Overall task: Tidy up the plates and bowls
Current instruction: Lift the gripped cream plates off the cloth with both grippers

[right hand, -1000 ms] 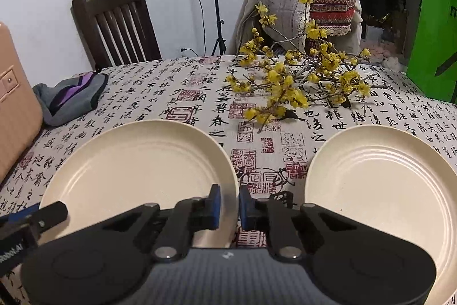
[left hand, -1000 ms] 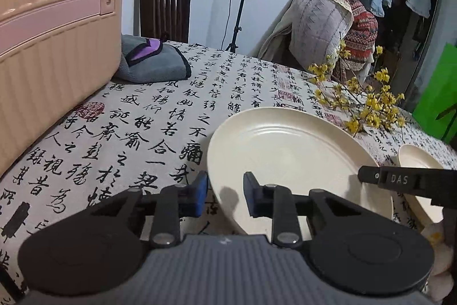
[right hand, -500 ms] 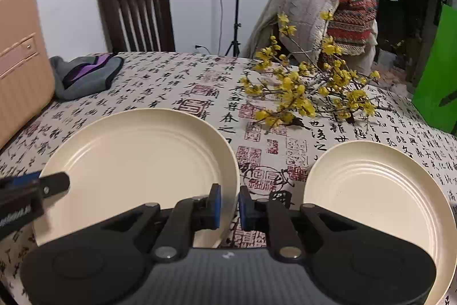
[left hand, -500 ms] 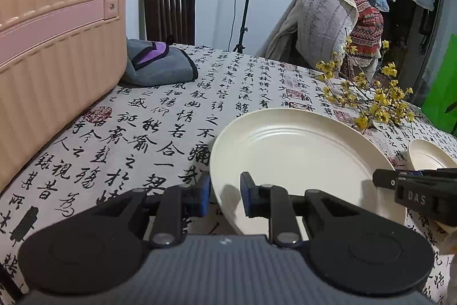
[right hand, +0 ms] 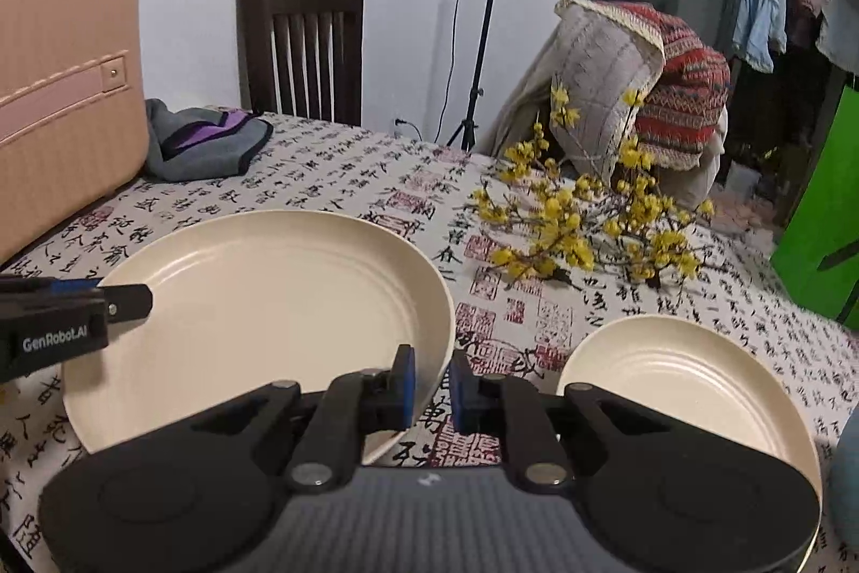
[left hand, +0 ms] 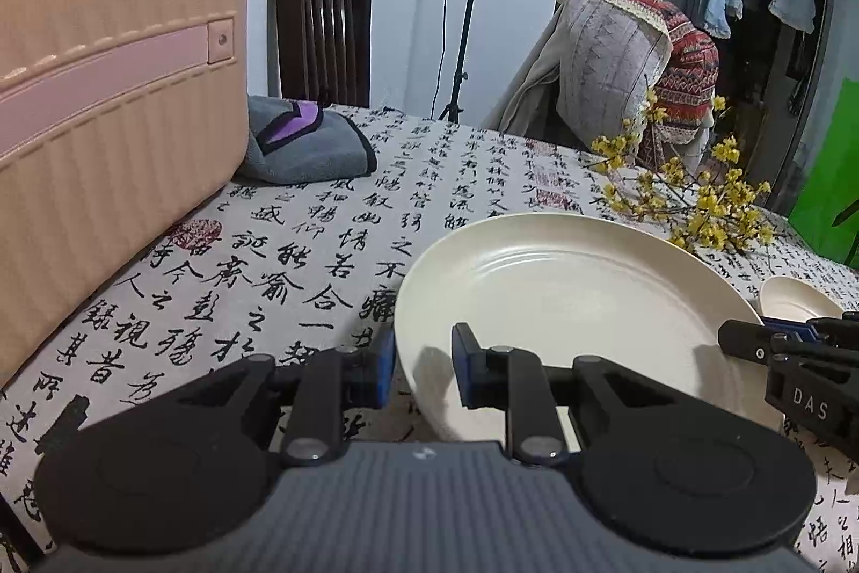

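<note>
A large cream plate (left hand: 569, 304) is held up off the table, tilted, between both grippers. My left gripper (left hand: 424, 369) is shut on its left rim. My right gripper (right hand: 432, 382) is shut on its right rim; the plate also shows in the right wrist view (right hand: 257, 304). The right gripper's tip (left hand: 751, 345) shows at the plate's far edge in the left wrist view, and the left gripper's tip (right hand: 126, 299) shows in the right wrist view. A second cream plate (right hand: 682, 396) lies flat on the table (right hand: 343, 175) to the right; it also shows in the left wrist view (left hand: 794, 302).
A pink suitcase (left hand: 107, 89) stands at the table's left side. A grey and purple cloth (left hand: 306, 138) lies beside it. A branch of yellow flowers (right hand: 590, 224) lies behind the plates. Wooden chairs stand behind the table. A blue object (right hand: 845, 476) is at the right edge.
Both grippers have risen with the large plate held between them, and it now tilts above the table. The second plate looks smaller and lower in the right wrist view.
</note>
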`<state>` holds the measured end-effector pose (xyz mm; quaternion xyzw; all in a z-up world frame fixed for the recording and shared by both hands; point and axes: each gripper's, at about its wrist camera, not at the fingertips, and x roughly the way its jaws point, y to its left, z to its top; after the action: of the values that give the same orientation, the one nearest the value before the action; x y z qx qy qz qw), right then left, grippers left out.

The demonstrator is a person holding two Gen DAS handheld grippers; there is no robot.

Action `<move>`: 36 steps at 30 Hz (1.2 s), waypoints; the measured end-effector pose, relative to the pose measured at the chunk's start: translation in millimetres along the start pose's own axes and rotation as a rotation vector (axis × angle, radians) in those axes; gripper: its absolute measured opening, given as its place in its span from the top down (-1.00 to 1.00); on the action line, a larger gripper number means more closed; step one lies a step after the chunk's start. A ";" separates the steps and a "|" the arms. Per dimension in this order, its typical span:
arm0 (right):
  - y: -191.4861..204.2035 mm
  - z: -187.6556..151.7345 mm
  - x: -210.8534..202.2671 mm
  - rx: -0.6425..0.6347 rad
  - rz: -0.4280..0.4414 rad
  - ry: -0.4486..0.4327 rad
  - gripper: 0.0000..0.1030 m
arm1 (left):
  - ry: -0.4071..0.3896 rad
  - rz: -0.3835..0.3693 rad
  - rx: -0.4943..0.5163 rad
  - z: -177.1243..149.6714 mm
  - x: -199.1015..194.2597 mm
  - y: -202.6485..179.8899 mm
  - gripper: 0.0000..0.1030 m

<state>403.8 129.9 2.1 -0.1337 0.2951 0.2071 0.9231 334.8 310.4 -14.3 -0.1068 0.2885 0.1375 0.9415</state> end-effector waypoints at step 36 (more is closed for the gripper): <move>-16.3 -2.0 -40.1 0.020 0.020 -0.115 0.75 | -0.125 0.020 0.008 5.9 -47.0 -19.7 0.56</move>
<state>380.7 102.6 26.6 -0.1094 0.2448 0.2208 0.9377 306.7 284.3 19.8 -0.0913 0.2305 0.1523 0.9567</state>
